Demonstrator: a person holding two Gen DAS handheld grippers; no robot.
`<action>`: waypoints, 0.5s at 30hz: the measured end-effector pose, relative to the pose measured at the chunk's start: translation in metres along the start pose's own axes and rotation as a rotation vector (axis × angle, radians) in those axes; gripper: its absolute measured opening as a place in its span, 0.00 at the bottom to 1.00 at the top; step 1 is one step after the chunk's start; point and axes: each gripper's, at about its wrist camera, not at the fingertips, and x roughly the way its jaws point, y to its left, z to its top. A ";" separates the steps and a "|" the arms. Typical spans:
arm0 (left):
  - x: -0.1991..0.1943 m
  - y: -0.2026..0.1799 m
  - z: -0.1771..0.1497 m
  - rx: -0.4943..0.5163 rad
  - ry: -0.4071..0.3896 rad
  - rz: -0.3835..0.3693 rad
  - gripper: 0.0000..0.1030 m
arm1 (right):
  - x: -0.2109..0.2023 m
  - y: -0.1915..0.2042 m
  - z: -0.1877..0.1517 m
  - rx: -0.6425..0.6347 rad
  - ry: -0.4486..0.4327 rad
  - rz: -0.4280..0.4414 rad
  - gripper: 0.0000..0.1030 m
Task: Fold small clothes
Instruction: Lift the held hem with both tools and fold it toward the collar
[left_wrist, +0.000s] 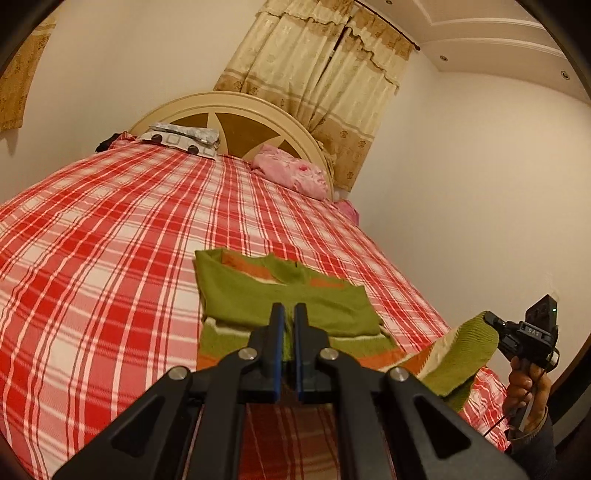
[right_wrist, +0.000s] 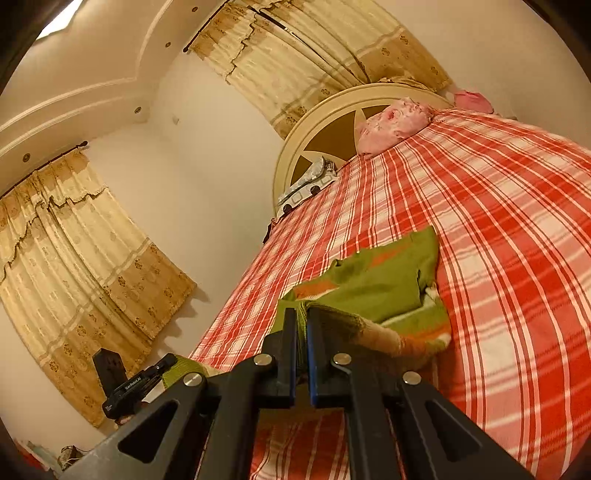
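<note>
A small green knit sweater (left_wrist: 280, 295) with orange and cream stripes lies partly folded on the red plaid bed; it also shows in the right wrist view (right_wrist: 384, 284). My left gripper (left_wrist: 289, 314) is shut on the sweater's near hem, lifted slightly. My right gripper (right_wrist: 303, 317) is shut on the other green ribbed hem corner, held above the bed. In the left wrist view the right gripper (left_wrist: 491, 321) shows at the right with that raised corner (left_wrist: 469, 354). In the right wrist view the left gripper (right_wrist: 166, 363) shows at lower left.
The red and white plaid bed (left_wrist: 110, 240) fills the scene. A pink pillow (left_wrist: 291, 171), a patterned pillow (left_wrist: 181, 138) and a cream headboard (left_wrist: 236, 110) are at the far end. Walls and beige curtains (left_wrist: 325, 74) surround the bed.
</note>
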 end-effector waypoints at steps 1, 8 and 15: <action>0.003 0.002 0.005 -0.003 -0.005 0.007 0.05 | 0.004 0.000 0.005 -0.005 0.002 -0.005 0.04; 0.039 0.009 0.026 -0.001 0.016 0.007 0.04 | 0.039 0.000 0.039 -0.024 0.011 -0.038 0.04; 0.079 0.025 0.035 -0.012 0.063 0.018 0.04 | 0.086 -0.010 0.065 -0.028 0.049 -0.064 0.04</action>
